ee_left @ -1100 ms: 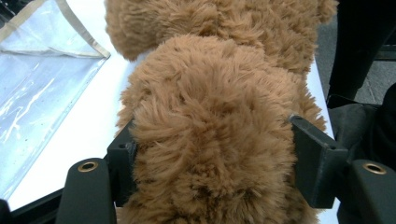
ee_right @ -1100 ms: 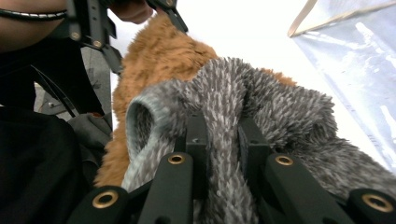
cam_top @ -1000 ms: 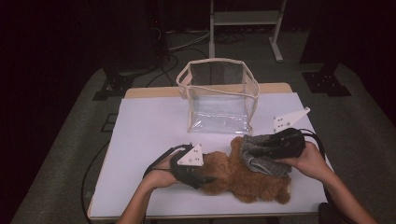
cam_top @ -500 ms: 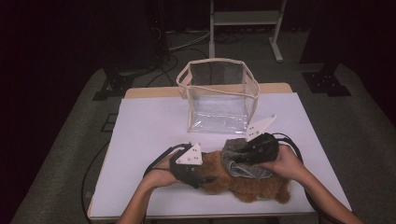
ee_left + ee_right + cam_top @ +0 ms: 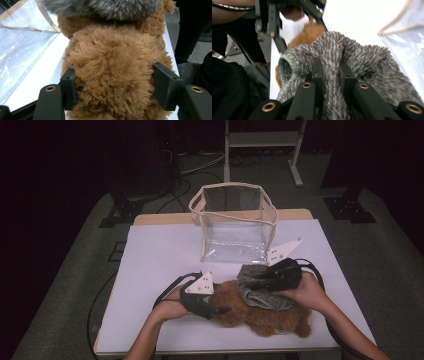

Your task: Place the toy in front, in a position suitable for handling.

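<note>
While the clear bag [image 5: 235,222] stands open and empty at upper centre, left gripper [image 5: 212,309] jaws just closing around the brown teddy bear [image 5: 255,317] low centre, right gripper [image 5: 260,280] clamped on grey knit garment [image 5: 262,292] over the bear.

This looks like a lab or recording studio set up for staged handling work. A small wooden table [image 5: 150,218] carries a white cover sheet [image 5: 160,260] and stands on a grey carpet [image 5: 385,250], ringed by black curtains [image 5: 60,160] that shut out the rest of the room. Behind it, cables [image 5: 197,162] run across the floor past the foot of a white metal stand [image 5: 260,140] and black stand bases [image 5: 350,210].
</note>
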Demonstrator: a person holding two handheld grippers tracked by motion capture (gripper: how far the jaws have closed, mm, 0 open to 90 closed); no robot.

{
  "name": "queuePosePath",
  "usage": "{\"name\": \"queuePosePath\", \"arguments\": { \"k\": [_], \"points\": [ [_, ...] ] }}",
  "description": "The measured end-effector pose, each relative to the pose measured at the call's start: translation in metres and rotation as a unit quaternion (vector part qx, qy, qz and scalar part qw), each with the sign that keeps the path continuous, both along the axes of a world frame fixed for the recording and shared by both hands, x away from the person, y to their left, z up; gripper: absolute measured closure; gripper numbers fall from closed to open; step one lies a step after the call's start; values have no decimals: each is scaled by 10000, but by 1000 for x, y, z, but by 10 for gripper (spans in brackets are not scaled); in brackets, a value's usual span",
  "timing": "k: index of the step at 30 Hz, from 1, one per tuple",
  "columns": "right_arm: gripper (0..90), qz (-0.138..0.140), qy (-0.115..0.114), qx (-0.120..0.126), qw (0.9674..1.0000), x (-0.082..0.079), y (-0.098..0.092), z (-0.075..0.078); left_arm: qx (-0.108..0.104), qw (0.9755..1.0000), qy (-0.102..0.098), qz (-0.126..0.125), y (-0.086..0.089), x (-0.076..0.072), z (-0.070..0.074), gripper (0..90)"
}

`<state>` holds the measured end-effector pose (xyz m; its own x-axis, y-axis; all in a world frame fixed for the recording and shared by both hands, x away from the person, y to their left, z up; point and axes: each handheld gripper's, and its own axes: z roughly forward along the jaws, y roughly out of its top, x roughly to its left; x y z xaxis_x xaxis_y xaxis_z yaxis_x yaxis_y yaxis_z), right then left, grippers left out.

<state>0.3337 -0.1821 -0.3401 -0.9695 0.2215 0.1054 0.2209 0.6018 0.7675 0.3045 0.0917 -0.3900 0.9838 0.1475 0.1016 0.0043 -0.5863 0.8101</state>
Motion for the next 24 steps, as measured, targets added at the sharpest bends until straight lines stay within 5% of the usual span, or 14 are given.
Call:
{"name": "queuePosePath", "arguments": {
  "k": [5, 8, 15, 19, 24],
  "points": [
    [777, 237, -6, -252, 9994, 5, 29, -3, 101, 9999, -87, 3, 1, -2, 0, 339],
    [777, 164, 12, -259, 9995, 6, 21, -6, 47, 10000, -57, 34, 2, -2, 0, 339],
    [777, -324, 106, -105, 9994, -8, -36, -7, 12, 10000, -17, 72, 1, 0, 0, 332],
    [776, -764, 203, 5, 9969, -13, -80, -13, 22, 10000, -22, 89, 1, 1, 0, 330],
    [776, -1144, 230, 49, 9932, -20, -111, -14, 72, 9999, 0, 81, 0, 4, 1, 331]
  ]
}}
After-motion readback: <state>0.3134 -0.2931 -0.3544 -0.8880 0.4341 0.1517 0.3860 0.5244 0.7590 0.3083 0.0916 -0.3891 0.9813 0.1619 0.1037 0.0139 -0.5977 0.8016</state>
